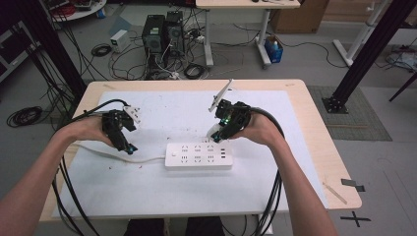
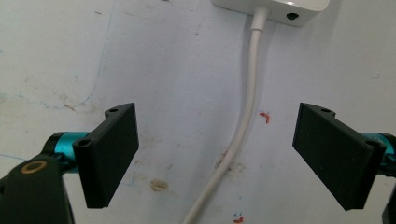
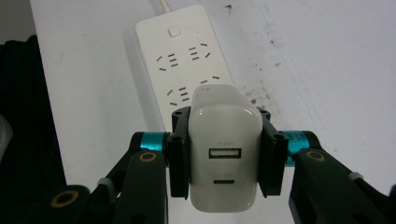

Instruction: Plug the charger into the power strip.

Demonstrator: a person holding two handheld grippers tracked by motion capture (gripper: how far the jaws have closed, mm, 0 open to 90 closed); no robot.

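- Your right gripper (image 3: 224, 158) is clamping a glossy white plastic USB charger block (image 3: 224, 163), jaws pressing on both of its sides.
- The charger's port face, one USB-A slot above one smaller slot, is pointing back at the right gripper camera.
- You're holding the charger above the right end of the white rectangular multi-socket power strip (image 1: 198, 156); can't tell whether its prongs are touching the sockets.
- In the high view, your right gripper (image 1: 222, 125) is hovering just behind the strip's right end, tilting down toward it.
- The strip is lying flat near the middle of the white-covered tabletop (image 1: 275, 172), its power button (image 3: 175, 31) at the cable end.
- Your left gripper (image 2: 215, 158) is sitting wide open, jaws well apart and gripping nothing.
- The strip's white round cable (image 2: 245, 116) is running between those open jaws, lying on the tabletop and touching neither one.
- In the high view, your left gripper (image 1: 129, 146) is sitting left of the strip, over the cable (image 1: 123, 157).
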